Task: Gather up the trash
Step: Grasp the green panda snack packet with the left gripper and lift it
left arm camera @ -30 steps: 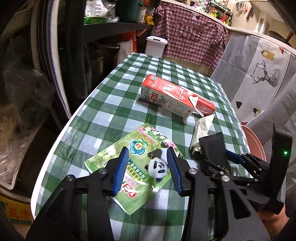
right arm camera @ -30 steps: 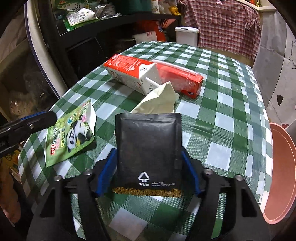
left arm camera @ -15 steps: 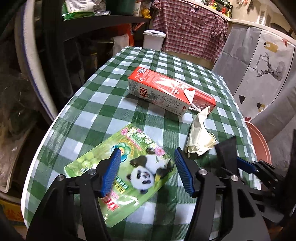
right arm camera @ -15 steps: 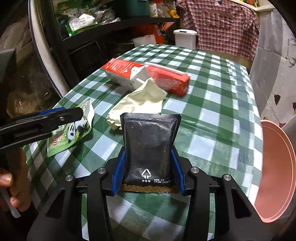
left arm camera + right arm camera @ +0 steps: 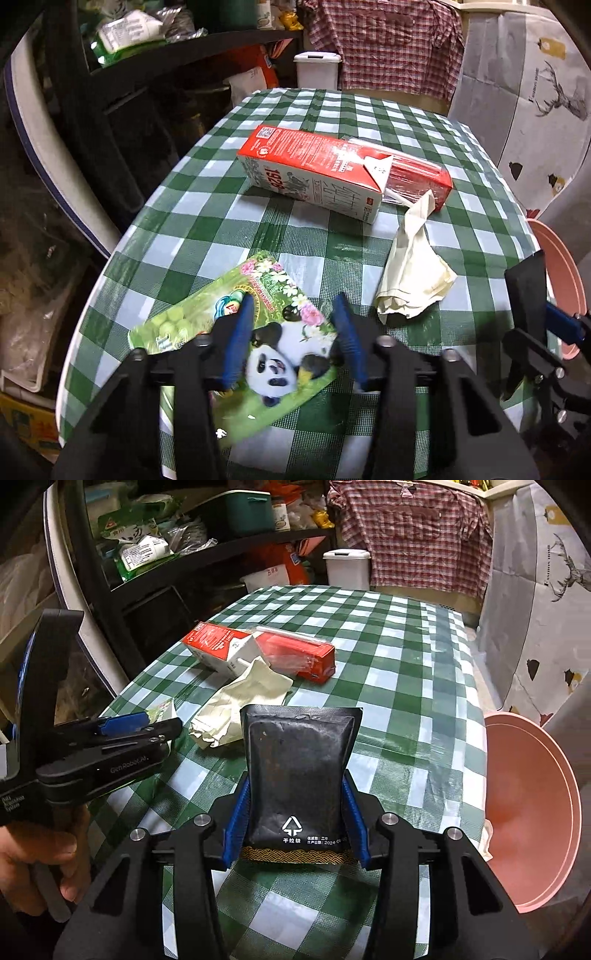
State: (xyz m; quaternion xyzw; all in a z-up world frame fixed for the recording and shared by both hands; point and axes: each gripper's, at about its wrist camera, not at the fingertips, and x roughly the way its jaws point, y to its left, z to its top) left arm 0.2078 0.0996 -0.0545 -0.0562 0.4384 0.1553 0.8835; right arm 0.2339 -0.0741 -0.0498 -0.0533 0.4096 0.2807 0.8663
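Jaws around one black pouch (image 5: 298,771), one panda packet (image 5: 258,328).

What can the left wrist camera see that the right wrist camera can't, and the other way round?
Only the left wrist view shows the face of the green panda packet, lying between the open fingers of the left hand-held gripper.

Only the right wrist view shows the front of the black pouch clamped in the right hand-held gripper, the inside of the pink basin beside the table, and the person's hand.

Both show the red milk carton, the red box behind it, the crumpled cream wrapper and the green checked tablecloth.
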